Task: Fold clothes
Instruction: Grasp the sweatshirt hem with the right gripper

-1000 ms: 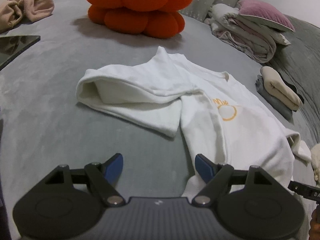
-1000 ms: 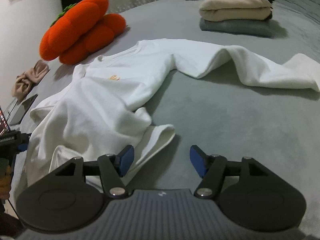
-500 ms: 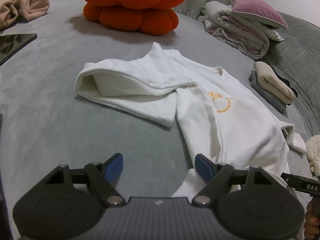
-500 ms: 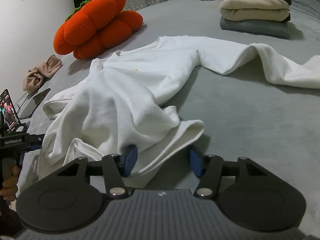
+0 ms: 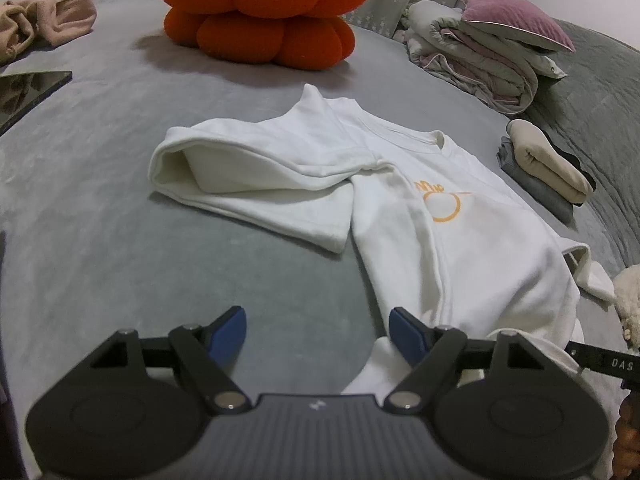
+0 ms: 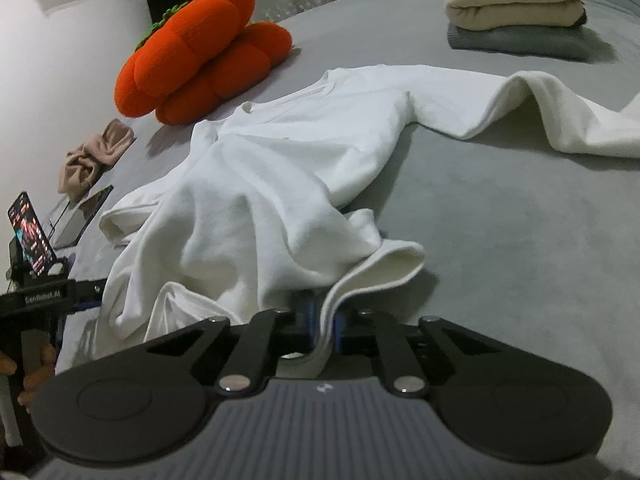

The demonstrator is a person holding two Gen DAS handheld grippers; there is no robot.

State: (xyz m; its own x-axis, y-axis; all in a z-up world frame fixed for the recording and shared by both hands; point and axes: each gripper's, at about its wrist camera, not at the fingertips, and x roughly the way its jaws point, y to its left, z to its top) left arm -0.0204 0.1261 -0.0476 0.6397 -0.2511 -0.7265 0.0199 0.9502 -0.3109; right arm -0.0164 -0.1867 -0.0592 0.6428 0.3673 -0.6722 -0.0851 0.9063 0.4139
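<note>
Meanwhile the left gripper (image 5: 316, 330) hangs with fingers apart over bare bed (image 5: 100, 240), the white sweatshirt (image 5: 460, 240) just beyond its right fingertip. Its partner, the right gripper (image 6: 322, 326), is closing its fingers on the sweatshirt's hem (image 6: 376, 268), probably to lift it for a fold.

A grey bed (image 5: 100, 240) carries a white shirt (image 5: 460, 240) spread out, an orange cushion (image 5: 260, 12), a beige cloth (image 5: 44, 24), a dark tablet (image 5: 28, 88), folded bedding (image 5: 480, 64) and a small stack of folded clothes (image 5: 548, 168).
</note>
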